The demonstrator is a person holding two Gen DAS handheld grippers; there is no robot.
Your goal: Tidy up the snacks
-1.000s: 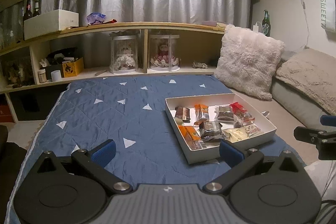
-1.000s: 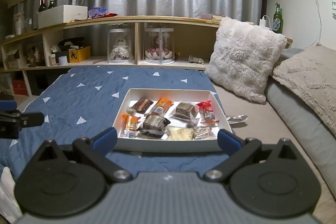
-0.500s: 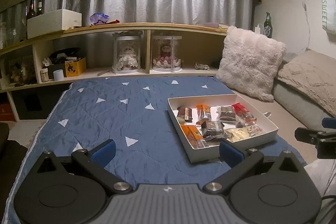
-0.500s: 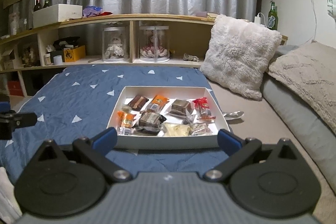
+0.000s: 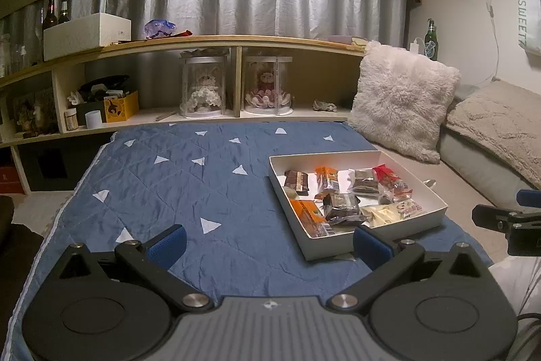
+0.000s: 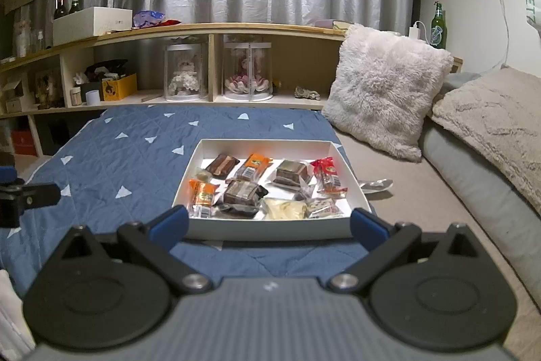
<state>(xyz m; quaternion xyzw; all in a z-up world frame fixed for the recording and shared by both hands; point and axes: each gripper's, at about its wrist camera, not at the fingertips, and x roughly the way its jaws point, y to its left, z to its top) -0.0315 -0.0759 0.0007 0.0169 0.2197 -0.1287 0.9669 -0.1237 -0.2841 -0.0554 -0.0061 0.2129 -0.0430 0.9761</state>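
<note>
Blue quilt with white triangles covers bed; white tray of wrapped snacks sits near right edge; left gripper jaws wide open, empty; right gripper jaws wide open, empty, just before tray.

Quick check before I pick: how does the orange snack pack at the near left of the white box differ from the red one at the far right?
The orange pack lies at the box's near left corner; the red pack lies along the right wall, further back. The orange pack overlaps a dark wrapped cake; the red pack sits beside clear wrappers. Both lie flat inside the white box, untouched, with both grippers open short of it.
</note>
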